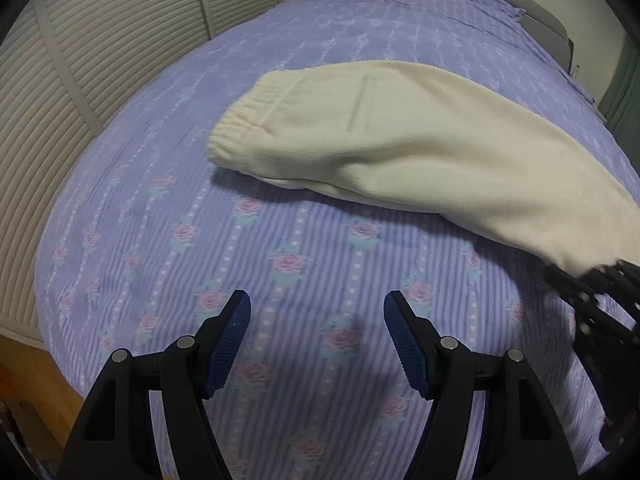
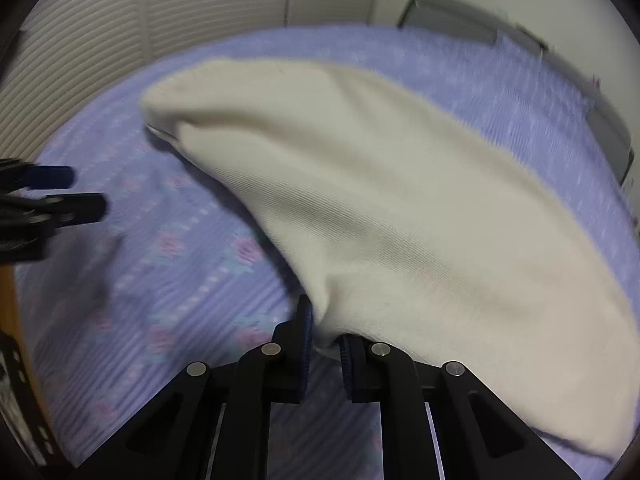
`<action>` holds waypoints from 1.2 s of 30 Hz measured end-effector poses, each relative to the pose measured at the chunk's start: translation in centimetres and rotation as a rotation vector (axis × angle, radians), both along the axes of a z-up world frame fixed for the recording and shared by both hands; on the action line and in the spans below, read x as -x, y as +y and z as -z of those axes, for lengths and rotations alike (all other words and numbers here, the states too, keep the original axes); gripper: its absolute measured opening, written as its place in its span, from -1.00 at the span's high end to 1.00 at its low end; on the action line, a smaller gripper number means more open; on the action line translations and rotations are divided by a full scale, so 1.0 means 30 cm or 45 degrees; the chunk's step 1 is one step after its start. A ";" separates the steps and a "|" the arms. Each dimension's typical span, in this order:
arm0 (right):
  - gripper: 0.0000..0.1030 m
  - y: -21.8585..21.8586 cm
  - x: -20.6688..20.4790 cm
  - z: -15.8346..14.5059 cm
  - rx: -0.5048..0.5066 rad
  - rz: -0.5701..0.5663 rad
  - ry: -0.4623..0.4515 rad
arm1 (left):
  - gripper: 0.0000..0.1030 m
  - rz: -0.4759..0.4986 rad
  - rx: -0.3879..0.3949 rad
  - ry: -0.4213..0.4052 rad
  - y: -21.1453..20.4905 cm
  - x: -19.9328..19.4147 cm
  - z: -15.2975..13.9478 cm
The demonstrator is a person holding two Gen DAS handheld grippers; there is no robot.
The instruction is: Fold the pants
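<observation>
Cream-white pants (image 1: 400,136) lie on the bed, folded lengthwise, with the elastic waistband (image 1: 236,120) toward the far left. My right gripper (image 2: 324,332) is shut on the leg end of the pants (image 2: 380,220) and holds that end lifted off the sheet. It also shows at the right edge of the left wrist view (image 1: 600,280). My left gripper (image 1: 316,316) is open and empty, over bare sheet in front of the pants. It appears at the left edge of the right wrist view (image 2: 76,192).
The bed has a purple floral striped sheet (image 1: 280,272). White louvered closet doors (image 1: 80,60) stand along the left. A grey headboard (image 1: 540,12) is at the far end. A wooden floor edge (image 1: 32,392) shows at lower left.
</observation>
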State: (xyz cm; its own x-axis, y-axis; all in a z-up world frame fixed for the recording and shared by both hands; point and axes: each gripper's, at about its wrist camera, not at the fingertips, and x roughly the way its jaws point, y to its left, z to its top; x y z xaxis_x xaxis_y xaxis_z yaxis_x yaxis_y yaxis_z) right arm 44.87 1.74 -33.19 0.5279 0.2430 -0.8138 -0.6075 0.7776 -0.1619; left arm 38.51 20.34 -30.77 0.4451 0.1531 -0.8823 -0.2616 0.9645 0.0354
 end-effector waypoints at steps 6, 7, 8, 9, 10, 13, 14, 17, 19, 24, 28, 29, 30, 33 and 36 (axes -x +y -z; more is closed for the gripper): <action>0.73 0.028 -0.015 0.142 0.092 0.017 0.145 | -0.33 -0.042 -0.031 0.015 0.036 -0.001 -0.014; 0.73 0.032 -0.009 0.134 0.096 0.026 0.146 | -0.33 -0.040 -0.040 0.018 0.037 -0.004 -0.016; 0.72 0.028 -0.002 0.121 0.083 0.050 0.151 | -0.33 -0.042 -0.049 0.018 0.041 -0.006 -0.023; 0.66 0.020 0.000 0.105 0.067 0.079 0.174 | -0.33 -0.045 -0.049 0.019 0.047 -0.009 -0.030; 0.62 0.035 0.004 0.097 0.060 0.104 0.206 | -0.33 -0.050 -0.042 0.018 0.056 -0.012 -0.041; 0.47 -0.005 0.039 0.040 -0.038 0.179 0.402 | -0.40 -0.050 -0.011 0.002 0.086 -0.024 -0.080; 0.47 -0.012 0.053 0.001 -0.057 0.184 0.403 | -0.48 -0.039 -0.009 -0.017 0.093 -0.028 -0.102; 0.18 -0.007 0.046 -0.103 -0.048 0.263 0.319 | -0.52 0.019 -0.024 -0.064 0.115 -0.054 -0.155; 0.09 0.003 0.023 -0.151 -0.092 0.318 0.285 | -0.52 0.052 -0.020 -0.098 0.144 -0.085 -0.186; 0.09 0.070 -0.104 -0.211 -0.123 0.444 0.230 | -0.52 0.131 -0.005 -0.149 0.243 -0.196 -0.234; 0.09 0.162 -0.194 -0.256 -0.143 0.518 0.192 | -0.52 0.188 0.055 -0.166 0.346 -0.320 -0.245; 0.09 0.178 -0.212 -0.269 -0.144 0.525 0.186 | -0.52 0.200 0.073 -0.164 0.366 -0.346 -0.243; 0.09 0.208 -0.234 -0.269 -0.141 0.530 0.179 | -0.52 0.210 0.100 -0.161 0.389 -0.376 -0.239; 0.09 0.282 -0.304 -0.256 -0.117 0.532 0.169 | -0.52 0.264 0.229 -0.142 0.459 -0.474 -0.212; 0.09 0.313 -0.354 -0.231 -0.114 0.544 0.184 | -0.49 0.327 0.325 -0.109 0.501 -0.560 -0.167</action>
